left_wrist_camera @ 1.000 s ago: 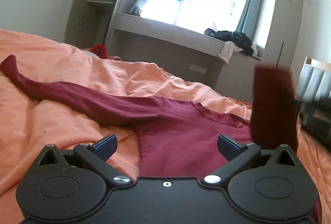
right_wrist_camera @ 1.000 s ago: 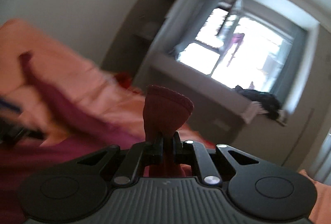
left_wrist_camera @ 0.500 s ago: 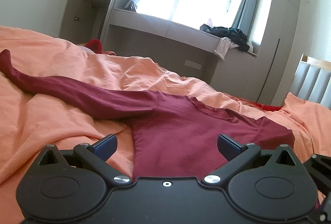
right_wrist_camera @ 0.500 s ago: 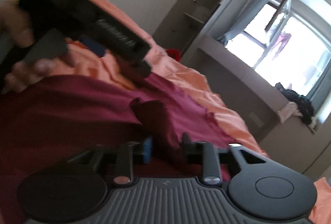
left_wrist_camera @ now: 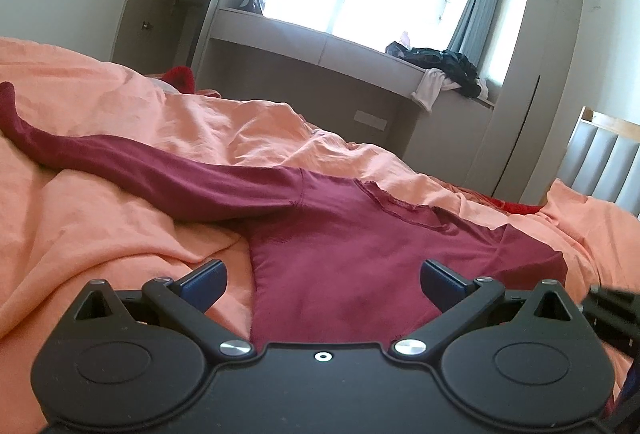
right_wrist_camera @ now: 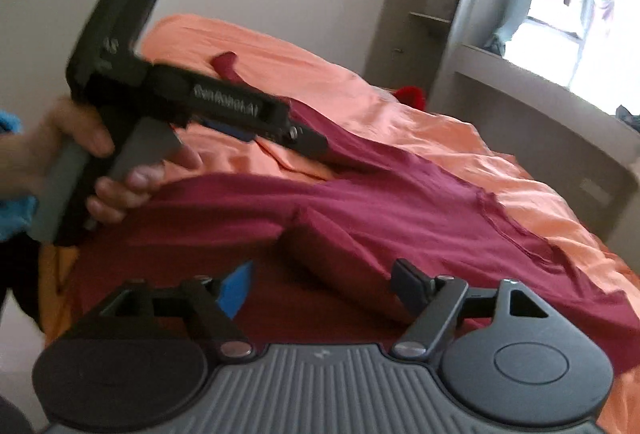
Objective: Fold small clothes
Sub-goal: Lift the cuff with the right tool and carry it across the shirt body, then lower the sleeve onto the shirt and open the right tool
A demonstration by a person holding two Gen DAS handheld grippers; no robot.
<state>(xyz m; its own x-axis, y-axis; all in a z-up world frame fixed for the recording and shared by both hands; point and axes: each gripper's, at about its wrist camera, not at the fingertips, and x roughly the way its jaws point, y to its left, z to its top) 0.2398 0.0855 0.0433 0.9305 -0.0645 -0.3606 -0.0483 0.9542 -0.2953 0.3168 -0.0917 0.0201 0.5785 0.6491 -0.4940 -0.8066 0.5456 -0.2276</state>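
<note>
The maroon long-sleeved top [left_wrist_camera: 344, 254] lies spread on the orange bed [left_wrist_camera: 100, 234] with one sleeve [right_wrist_camera: 344, 254] laid across its chest and the other sleeve [left_wrist_camera: 132, 169] outstretched, so most folding remains, while left gripper [left_wrist_camera: 322, 280] and right gripper [right_wrist_camera: 320, 284] both gape empty.

A rumpled orange bed [left_wrist_camera: 120, 234] carries a maroon long-sleeved shirt [left_wrist_camera: 344, 254] spread flat.
</note>
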